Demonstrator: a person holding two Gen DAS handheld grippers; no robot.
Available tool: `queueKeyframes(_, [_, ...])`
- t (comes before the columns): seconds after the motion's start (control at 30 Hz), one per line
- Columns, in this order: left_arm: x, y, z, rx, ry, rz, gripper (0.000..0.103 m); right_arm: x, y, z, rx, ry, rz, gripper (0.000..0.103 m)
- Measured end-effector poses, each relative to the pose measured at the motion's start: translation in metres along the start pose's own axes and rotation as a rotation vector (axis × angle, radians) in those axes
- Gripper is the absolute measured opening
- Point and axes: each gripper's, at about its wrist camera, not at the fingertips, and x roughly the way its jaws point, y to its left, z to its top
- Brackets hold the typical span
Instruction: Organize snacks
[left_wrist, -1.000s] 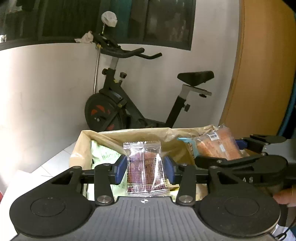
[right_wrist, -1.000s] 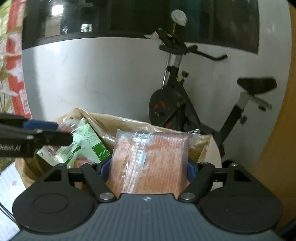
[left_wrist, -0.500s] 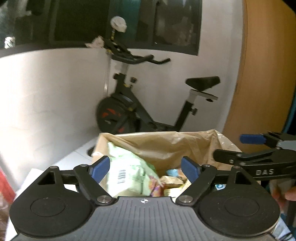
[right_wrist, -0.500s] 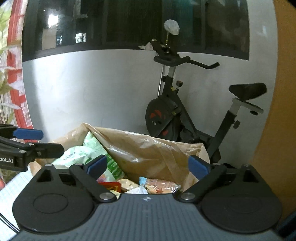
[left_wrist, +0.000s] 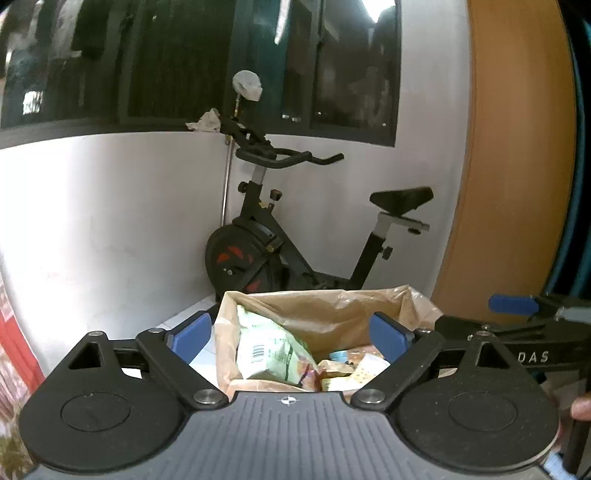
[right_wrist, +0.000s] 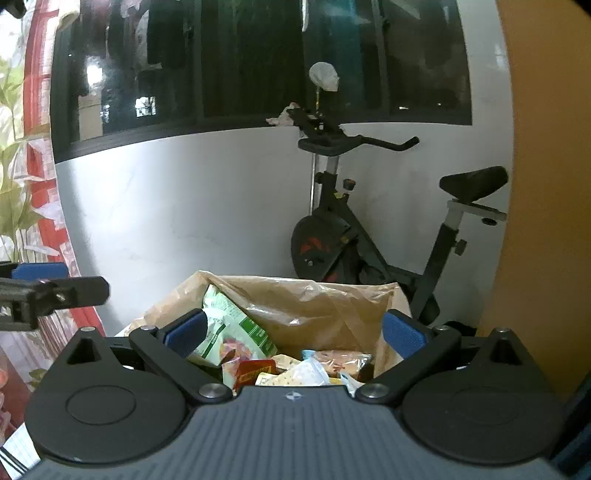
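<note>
Two empty grippers above the snack bag

The left gripper (left_wrist: 291, 338) and the right gripper (right_wrist: 293, 334) have jaws still opening wide, nothing between them; the brown paper bag (left_wrist: 325, 306) of snacks, with a green packet (right_wrist: 236, 325) at 10 o'clock inside, stands below, before the exercise bike (left_wrist: 266, 240).

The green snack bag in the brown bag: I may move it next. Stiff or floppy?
Probably floppy: the green snack bag looks creased, leaning against the brown bag. Likely light for its size, being puffy. Its glossy film may slip.
</note>
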Motion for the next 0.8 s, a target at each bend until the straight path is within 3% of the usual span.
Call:
queueKeyframes(0.53, [-0.073,-0.010,-0.010,0.052,-0.051,0.174,0.096,-0.074,0.006,-0.010,0.058,-0.039,-0.014,0.103])
queueKeyframes(0.8, [-0.085,-0.008,-0.011,0.019,-0.051,0.175,0.096,-0.087,0.000,-0.018,0.119,-0.038,-0.008,0.103])
